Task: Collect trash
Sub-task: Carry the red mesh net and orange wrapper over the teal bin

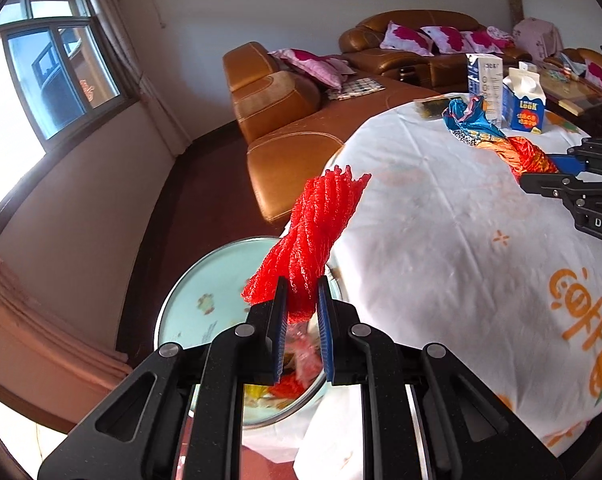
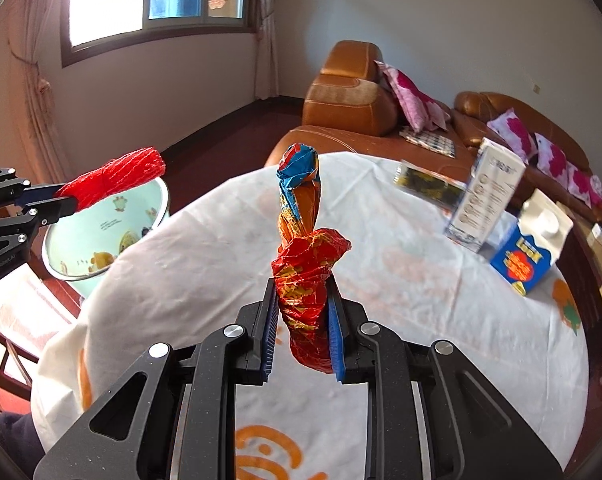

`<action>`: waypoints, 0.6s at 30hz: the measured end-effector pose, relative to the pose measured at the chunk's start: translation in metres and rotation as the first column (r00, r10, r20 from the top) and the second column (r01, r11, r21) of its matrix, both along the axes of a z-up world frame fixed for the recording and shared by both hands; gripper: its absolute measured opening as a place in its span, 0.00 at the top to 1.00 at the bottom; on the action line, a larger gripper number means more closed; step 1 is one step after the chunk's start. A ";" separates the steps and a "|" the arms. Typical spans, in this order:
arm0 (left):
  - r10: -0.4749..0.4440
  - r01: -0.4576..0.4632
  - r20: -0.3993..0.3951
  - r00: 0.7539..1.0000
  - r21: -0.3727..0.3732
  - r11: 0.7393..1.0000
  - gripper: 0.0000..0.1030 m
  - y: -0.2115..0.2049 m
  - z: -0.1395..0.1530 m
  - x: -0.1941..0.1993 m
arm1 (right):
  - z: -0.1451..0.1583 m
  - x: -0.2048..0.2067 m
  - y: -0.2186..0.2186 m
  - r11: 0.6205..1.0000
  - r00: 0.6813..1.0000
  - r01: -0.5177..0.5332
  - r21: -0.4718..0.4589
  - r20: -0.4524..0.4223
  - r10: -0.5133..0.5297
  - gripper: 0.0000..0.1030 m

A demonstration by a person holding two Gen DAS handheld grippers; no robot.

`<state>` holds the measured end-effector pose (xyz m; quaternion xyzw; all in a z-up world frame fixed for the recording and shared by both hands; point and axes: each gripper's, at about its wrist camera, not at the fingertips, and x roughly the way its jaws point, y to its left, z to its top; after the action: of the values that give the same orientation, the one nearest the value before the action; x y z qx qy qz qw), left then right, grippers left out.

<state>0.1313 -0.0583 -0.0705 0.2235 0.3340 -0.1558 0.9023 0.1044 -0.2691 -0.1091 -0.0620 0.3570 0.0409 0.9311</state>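
Left gripper [image 1: 301, 300] clamps the soft, light red foam net [image 1: 317, 232] near its end above the bin [image 1: 169, 312] off the table's edge, while right gripper [image 2: 303, 312] pinches a crinkly wrapper [image 2: 305, 264].

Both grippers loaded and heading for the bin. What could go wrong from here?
1. The red foam net sticks far out of the left gripper; released here, it may catch the rim of the light blue bin and fall outside.
2. The crumpled snack wrapper in the right gripper is pinched only at its lower end and might slip out over the table.
3. Both grippers converge on one bin and may collide.
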 end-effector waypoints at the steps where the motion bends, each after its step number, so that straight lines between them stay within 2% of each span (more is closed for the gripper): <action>1: 0.006 -0.006 0.001 1.000 -0.001 1.000 0.86 0.004 0.001 -0.001 | 0.000 0.001 0.004 1.000 1.000 -0.006 -0.003 0.001 0.006 0.78; 18: 0.047 -0.047 0.015 0.999 0.005 0.999 0.86 0.040 0.006 -0.021 | 0.006 0.003 0.050 0.996 0.996 -0.084 -0.024 0.011 0.085 0.78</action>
<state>0.1108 -0.0186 -0.0650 0.2193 0.3330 -0.1321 0.9075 0.1073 -0.2188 -0.1035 -0.0882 0.3491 0.0758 0.9298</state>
